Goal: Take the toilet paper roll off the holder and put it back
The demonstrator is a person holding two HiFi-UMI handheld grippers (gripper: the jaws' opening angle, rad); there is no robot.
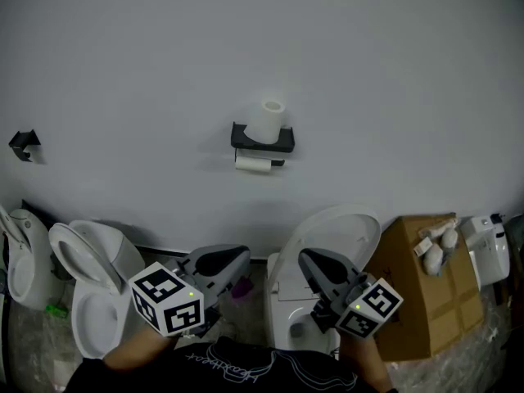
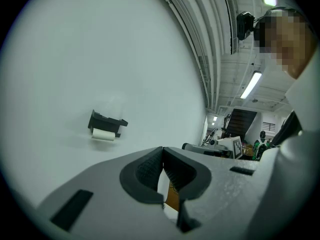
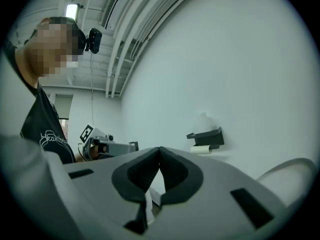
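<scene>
Two rolls sit at the black holder [image 1: 262, 137] on the wall [image 1: 393, 72], at twelve o'clock from both claws and well apart from them. The toilet paper roll [image 1: 253, 164] hangs under it at six o'clock, and a spare roll [image 1: 273, 118] stands upright on its top, toward one o'clock. The left claw [image 2: 163, 151] and the right claw [image 3: 159, 151] are each pinched fully closed with nothing between the pads. I judge the main risk is arriving with the claws like this: closed tips would only prod the soft paper, dent it, or push it along its bar. A reach from below could also clip the shelf and topple the spare roll, which looks unsecured. It would likely drop toward the open toilet [image 1: 327, 228] at six o'clock. Squeezing too hard once open would crush the roll's tube.
</scene>
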